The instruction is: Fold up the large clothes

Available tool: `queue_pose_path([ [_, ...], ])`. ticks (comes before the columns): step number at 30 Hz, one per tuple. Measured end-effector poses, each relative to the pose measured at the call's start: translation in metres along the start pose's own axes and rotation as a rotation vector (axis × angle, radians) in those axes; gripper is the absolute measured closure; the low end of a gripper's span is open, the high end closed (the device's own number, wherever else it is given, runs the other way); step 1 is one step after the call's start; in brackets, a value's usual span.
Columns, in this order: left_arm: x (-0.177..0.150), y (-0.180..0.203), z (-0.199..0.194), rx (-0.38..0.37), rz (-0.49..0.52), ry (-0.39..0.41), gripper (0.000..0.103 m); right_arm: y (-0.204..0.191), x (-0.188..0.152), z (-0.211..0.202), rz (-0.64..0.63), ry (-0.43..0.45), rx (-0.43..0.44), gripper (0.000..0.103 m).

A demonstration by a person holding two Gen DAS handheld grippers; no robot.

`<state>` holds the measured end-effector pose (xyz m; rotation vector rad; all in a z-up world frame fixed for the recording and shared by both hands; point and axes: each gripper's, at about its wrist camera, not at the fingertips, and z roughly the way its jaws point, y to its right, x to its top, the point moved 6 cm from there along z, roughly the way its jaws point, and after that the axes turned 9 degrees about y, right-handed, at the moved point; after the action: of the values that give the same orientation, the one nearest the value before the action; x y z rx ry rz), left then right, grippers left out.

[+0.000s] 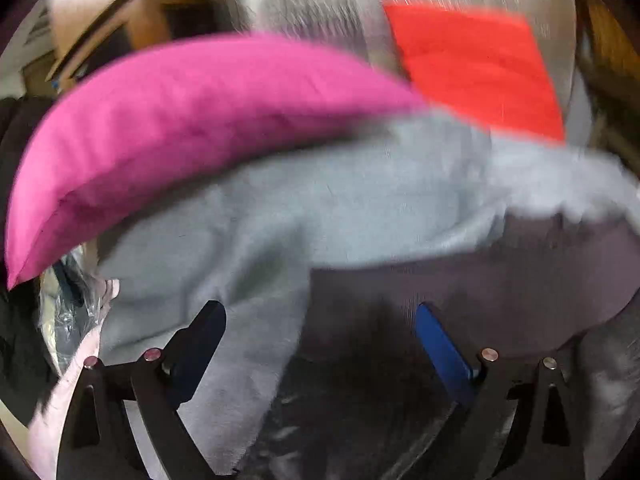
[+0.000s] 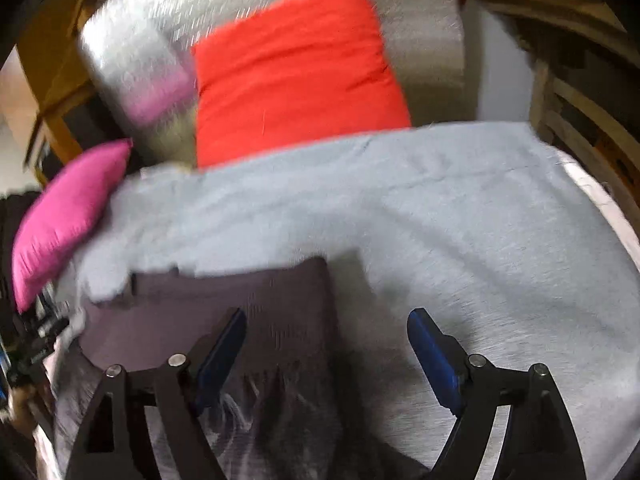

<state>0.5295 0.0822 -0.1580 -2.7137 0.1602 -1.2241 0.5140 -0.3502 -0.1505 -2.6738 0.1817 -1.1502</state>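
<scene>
Two blurred fisheye views look down along a pair of hand-held claws at a heap of fabric on a seat covered with a pale grey sheet.

In the left wrist view, the left claw [image 1: 320, 316] has its two fingers spread wide apart, a black one on the left and a blue-padded one on the right, with nothing pinched between them. Below the gap lies a dark purplish-grey garment [image 1: 480, 288], its upper part smooth and flat, its lower part crumpled (the blur hides finer detail). The grey sheet [image 1: 360, 200] runs across the middle of the view and hangs in a fold down the left side. Above it sits a long pink cushion [image 1: 180, 120], and further back a red cushion [image 1: 476, 68] leans against a silvery, sparkly backrest [image 1: 400, 0]. Crinkled clear plastic [image 1: 64, 312] shows at the left edge.

In the right wrist view, the right claw [image 2: 326, 332] is likewise spread wide, gripping nothing. The dark garment [image 2: 240, 304] lies under and just beyond its left finger, with a straight right edge; the right finger hangs over bare grey sheet [image 2: 480, 220]. The red cushion [image 2: 296, 68] stands upright at the back, the pink cushion [image 2: 64, 216] at the left, touching the sheet's edge. Wooden furniture [image 2: 580, 112] frames the right side.
</scene>
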Motion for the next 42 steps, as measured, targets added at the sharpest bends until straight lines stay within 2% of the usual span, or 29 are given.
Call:
queue_pose_path([
  [2,-0.01,0.001,0.011,-0.003,-0.018,-0.044,0.009,-0.01,-0.013,0.019,-0.063,-0.066,-0.009,0.019],
  [3,-0.014,-0.001,0.018,-0.017,-0.053,-0.061,0.03,-0.011,-0.017,0.025,-0.08,-0.078,-0.017,0.025],
  [4,-0.017,-0.002,0.023,-0.025,-0.063,-0.088,0.06,-0.011,-0.019,0.027,-0.087,-0.07,-0.035,0.04],
  [5,-0.019,-0.005,0.026,-0.009,-0.066,-0.103,0.061,-0.008,-0.019,0.029,-0.074,-0.063,-0.046,0.063],
  [6,-0.019,-0.006,0.028,-0.01,-0.078,-0.103,0.063,-0.004,-0.02,0.029,-0.058,-0.057,-0.046,0.075],
  [9,-0.022,-0.009,0.028,-0.011,-0.096,-0.093,0.066,0.001,-0.016,0.026,-0.043,-0.037,-0.074,0.082],
  [15,-0.034,-0.024,0.037,-0.029,-0.14,-0.096,0.068,0.009,-0.02,0.022,-0.004,-0.011,-0.089,0.082],
  [35,-0.049,-0.039,0.033,-0.04,-0.175,-0.08,0.067,0.023,-0.024,0.028,0.106,0.026,-0.01,0.081],
  [38,-0.049,-0.041,0.035,-0.043,-0.192,-0.085,0.062,0.024,-0.024,0.028,0.119,0.03,-0.001,0.081],
  [41,-0.055,-0.054,0.041,-0.051,-0.249,-0.108,0.05,0.025,-0.024,0.028,0.129,0.035,0.009,0.081],
  [42,-0.055,-0.058,0.042,-0.04,-0.256,-0.117,0.042,0.025,-0.024,0.028,0.131,0.035,0.011,0.08],
])
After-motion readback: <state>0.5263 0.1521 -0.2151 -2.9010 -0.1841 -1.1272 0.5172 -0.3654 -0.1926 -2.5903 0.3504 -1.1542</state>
